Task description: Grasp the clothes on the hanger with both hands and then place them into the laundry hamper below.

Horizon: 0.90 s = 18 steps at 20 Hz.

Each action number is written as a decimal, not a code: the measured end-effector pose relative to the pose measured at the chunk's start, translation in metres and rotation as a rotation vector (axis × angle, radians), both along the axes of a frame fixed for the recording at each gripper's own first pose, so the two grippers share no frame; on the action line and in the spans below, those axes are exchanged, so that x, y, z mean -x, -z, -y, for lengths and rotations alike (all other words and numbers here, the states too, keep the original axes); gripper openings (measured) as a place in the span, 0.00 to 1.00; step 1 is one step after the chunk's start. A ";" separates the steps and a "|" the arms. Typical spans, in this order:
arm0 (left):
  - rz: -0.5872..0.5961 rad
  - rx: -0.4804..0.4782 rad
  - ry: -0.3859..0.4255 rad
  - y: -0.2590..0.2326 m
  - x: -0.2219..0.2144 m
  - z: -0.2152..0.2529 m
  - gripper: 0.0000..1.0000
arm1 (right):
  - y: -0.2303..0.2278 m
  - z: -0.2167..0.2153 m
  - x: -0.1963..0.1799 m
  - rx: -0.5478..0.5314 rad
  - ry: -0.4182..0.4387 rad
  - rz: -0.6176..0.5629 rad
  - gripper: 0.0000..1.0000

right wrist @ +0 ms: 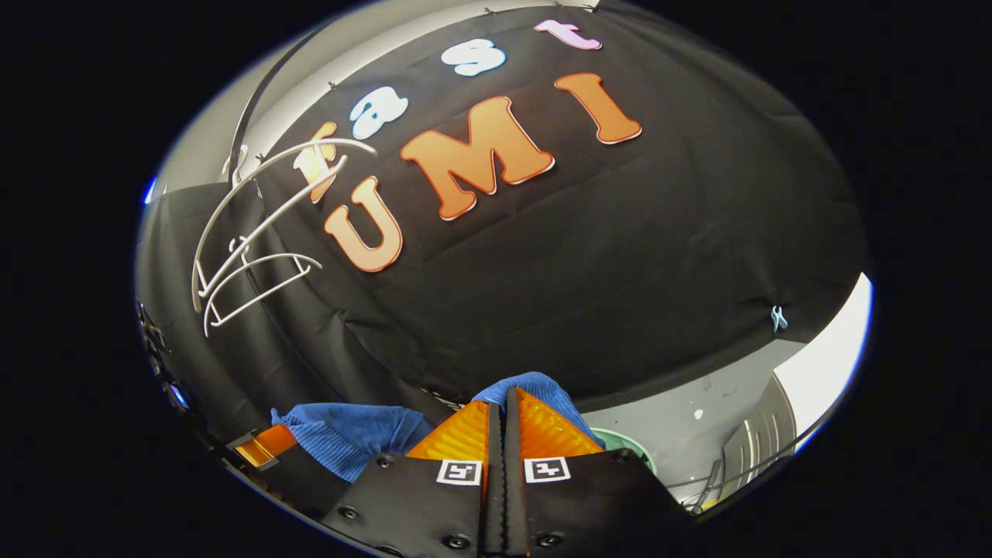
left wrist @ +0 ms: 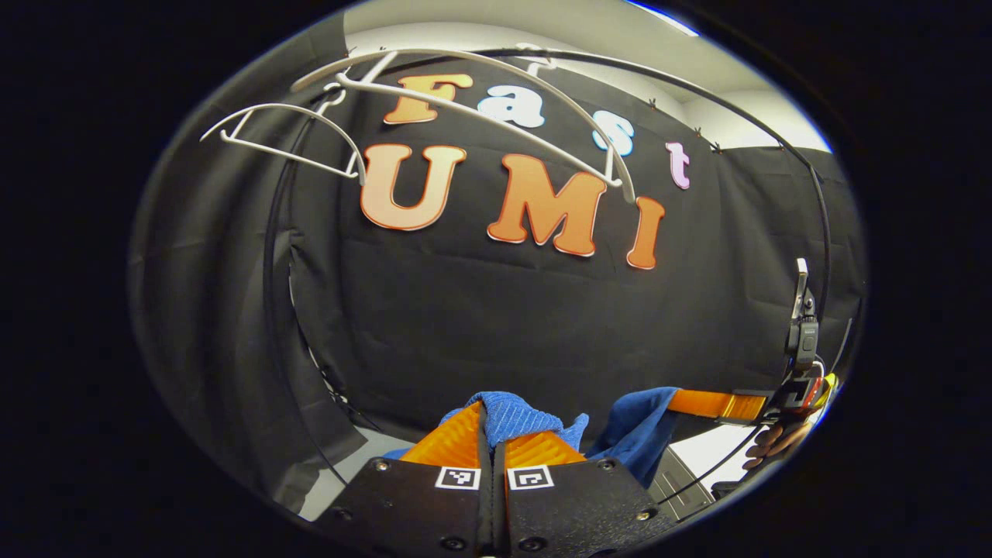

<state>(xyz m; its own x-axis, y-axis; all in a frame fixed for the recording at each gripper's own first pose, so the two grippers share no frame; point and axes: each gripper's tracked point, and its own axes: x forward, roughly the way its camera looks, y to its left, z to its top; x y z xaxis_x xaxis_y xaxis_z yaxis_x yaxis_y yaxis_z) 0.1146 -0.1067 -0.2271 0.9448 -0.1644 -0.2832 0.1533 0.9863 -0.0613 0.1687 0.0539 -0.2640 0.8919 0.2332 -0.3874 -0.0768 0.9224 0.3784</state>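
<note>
Two white hangers [left wrist: 480, 116] are seen bare on the black rail [left wrist: 273, 256] at upper left of the left gripper view, against the booth's black cloth wall [left wrist: 496, 310]. Lower down, the left tongs [left wrist: 493, 443] are closed tight on a fold of the blue garment [left wrist: 515, 415], which bunches above the fingertips. Farther right, more blue cloth is pinched by the right tongs [left wrist: 717, 404], gripped by a hand [left wrist: 775, 442] at the edge. In the right gripper view, the hangers [right wrist: 248, 232] are hung at left, the garment [right wrist: 353, 434] is stretched across, and the right tongs [right wrist: 501, 434] are clamped on it above a green hamper rim [right wrist: 628, 443].
</note>
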 end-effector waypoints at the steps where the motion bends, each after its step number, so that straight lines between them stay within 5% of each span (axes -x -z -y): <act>1: -0.017 0.002 0.007 0.010 0.000 0.004 0.00 | 0.009 -0.001 0.001 0.005 -0.004 -0.011 0.07; 12: -0.241 -0.037 0.007 0.154 -0.001 0.025 0.00 | 0.126 -0.001 0.007 0.087 0.002 -0.113 0.07; 18: -0.412 -0.057 -0.021 0.242 0.015 0.013 0.00 | 0.228 0.008 0.023 0.074 0.027 -0.270 0.07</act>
<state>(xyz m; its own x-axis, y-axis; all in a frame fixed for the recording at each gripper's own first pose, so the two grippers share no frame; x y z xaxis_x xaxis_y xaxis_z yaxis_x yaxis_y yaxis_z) 0.0998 -0.1197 -0.4687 0.7538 -0.1193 -0.6462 0.1072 0.9925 -0.0581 0.1456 0.0462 -0.4915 0.7599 0.1728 -0.6267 0.0424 0.9488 0.3130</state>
